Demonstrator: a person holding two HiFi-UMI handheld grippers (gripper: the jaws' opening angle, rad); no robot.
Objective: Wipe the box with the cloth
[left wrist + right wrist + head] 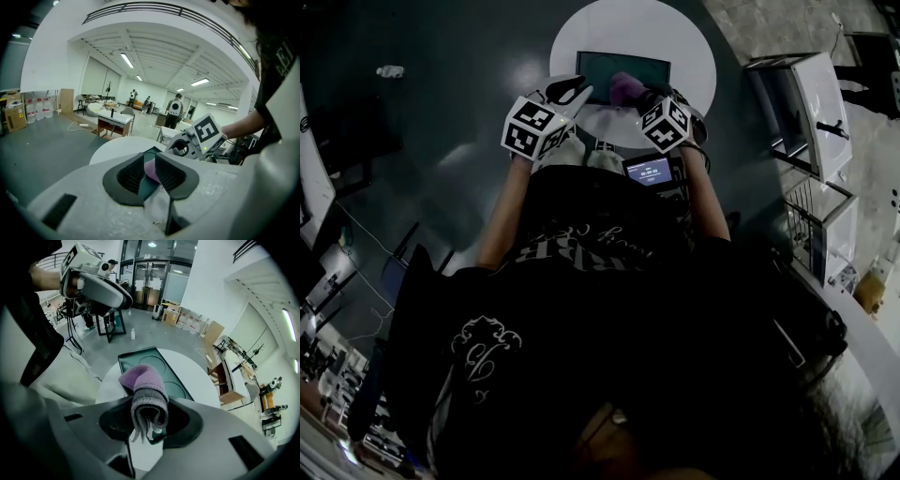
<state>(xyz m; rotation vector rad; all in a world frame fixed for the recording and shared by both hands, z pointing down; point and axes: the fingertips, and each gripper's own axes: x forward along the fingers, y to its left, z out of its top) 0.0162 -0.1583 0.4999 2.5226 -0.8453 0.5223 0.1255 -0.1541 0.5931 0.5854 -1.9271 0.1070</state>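
Lying in the upper middle of the head view, the dark green box (623, 67) sits on a round white worktop (698, 47), its flat top marked with round recesses. The purple and grey cloth (145, 390) rests against the lower right part of the box's top, bunched into a thick fold. The right gripper (149, 425) has its jaws closed on that fold, loose ends hanging below them. At the box's lower left edge, the left gripper (149, 171) has its jaws drawn nearly together with the thin green wall of the box pinched between the ribbed pads. Each gripper carries a cube of square markers, and the two cubes flank the box's lower edge. Below the worktop in the head view a small lit screen (649, 171) lies on the person's lap. White cabinets (811, 94) stand at the right edge on the grey floor.
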